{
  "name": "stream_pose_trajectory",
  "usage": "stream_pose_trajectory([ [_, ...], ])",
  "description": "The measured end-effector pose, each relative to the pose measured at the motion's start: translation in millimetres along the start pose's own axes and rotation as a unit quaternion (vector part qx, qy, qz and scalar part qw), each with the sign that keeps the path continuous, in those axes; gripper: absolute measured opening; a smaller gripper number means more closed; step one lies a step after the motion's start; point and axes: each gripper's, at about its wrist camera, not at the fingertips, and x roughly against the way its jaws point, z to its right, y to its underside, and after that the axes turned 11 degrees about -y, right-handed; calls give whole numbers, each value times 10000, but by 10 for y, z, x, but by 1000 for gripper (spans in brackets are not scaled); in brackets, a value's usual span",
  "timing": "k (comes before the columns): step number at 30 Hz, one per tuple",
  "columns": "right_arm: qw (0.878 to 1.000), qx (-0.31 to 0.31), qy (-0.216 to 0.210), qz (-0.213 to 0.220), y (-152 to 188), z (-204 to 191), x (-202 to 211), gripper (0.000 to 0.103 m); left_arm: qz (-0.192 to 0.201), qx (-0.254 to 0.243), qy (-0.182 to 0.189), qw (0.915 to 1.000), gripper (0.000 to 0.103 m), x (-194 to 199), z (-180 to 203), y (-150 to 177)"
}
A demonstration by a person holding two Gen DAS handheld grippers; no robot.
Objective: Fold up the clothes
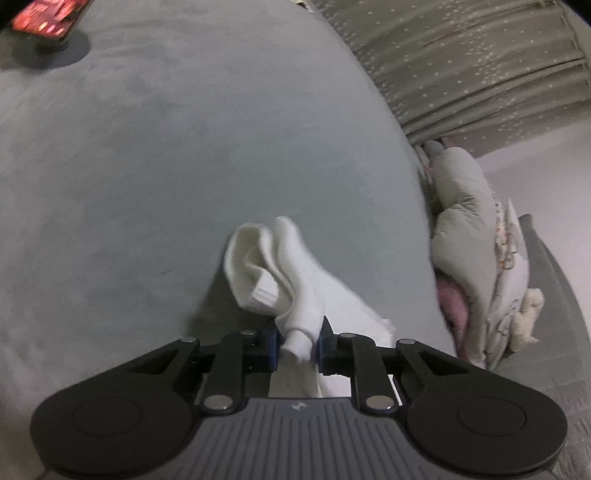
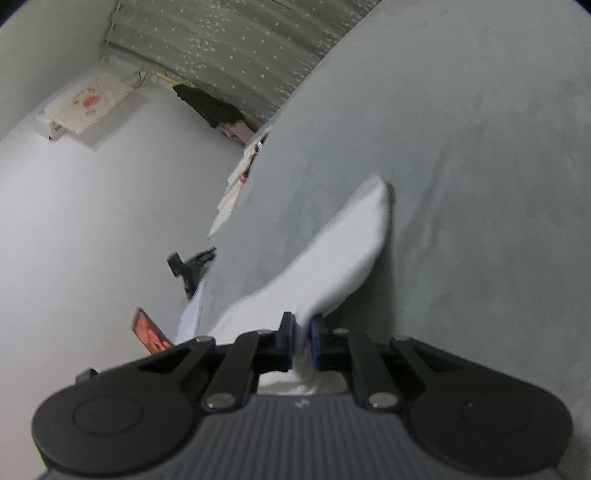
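In the left wrist view, the left gripper (image 1: 298, 341) has its jaws clamped on a bunched fold of the white knitted sock (image 1: 280, 273), whose ribbed cuff and rounded end lie crumpled on the grey suede-like bed cover (image 1: 184, 147) just beyond the jaws. Far beyond the sock, at the upper left, a phone with a lit red screen (image 1: 48, 18) leans on a dark round stand (image 1: 55, 50). To the right of the sock, off the bed's edge, sits a heap of pale grey and pink bedding (image 1: 469, 236), with a grey star-patterned curtain (image 1: 461, 62) behind it. In the right wrist view, the right gripper (image 2: 303, 341) holds its jaws pinched on a white sock (image 2: 343, 251) that stretches away up and to the right over the grey cover (image 2: 480, 147). Left of that sock, the other black gripper (image 2: 190, 264) shows small at the bed's edge, and the red phone screen (image 2: 151, 334) is nearer the jaws.
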Motion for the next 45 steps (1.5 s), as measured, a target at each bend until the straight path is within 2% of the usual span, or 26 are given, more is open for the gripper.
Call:
stream_pose_trajectory([
  [7,9993,130,-269,216,-334,-352,139,7,16,27,163,9999,16,112,277,-207],
  [14,9990,251,-144,339,-775,-385,14,6,56,-97,154,9998,16,-4,633,-464],
  [17,9972,551,-160,478,-954,-550,23,6,248,-285,357,9986,16,136,826,-542],
  [20,9937,856,-275,675,-1009,-730,165,6,400,-543,617,9958,16,315,942,-476],
  [22,9923,919,-331,760,-964,-767,290,6,343,-593,688,9953,16,348,918,-329],
  [25,9936,888,-269,641,-754,-693,476,6,46,-651,459,9968,16,285,693,29],
  [29,9987,428,272,-104,-172,-271,715,6,-262,-585,22,9979,16,168,253,502],
  [32,9974,-77,568,-436,104,56,799,6,-494,-502,-240,9972,16,65,-64,798],
  [34,9958,-142,647,-628,196,133,827,7,-485,-555,-281,9969,17,92,-126,867],
  [37,9934,232,872,-704,203,46,884,13,-270,-672,-255,9970,19,285,-145,831],
  [39,9923,405,974,-646,147,4,946,22,-190,-773,-233,9966,22,417,-150,774],
  [40,9920,480,1003,-597,108,-7,990,32,-164,-831,-250,9961,22,458,-146,758],
  [41,9916,541,1041,-553,81,12,1026,35,-144,-923,-269,9953,22,492,-124,740],
  [45,9905,674,1069,-537,-156,135,1028,36,-21,-893,-265,9957,24,547,-109,596],
])
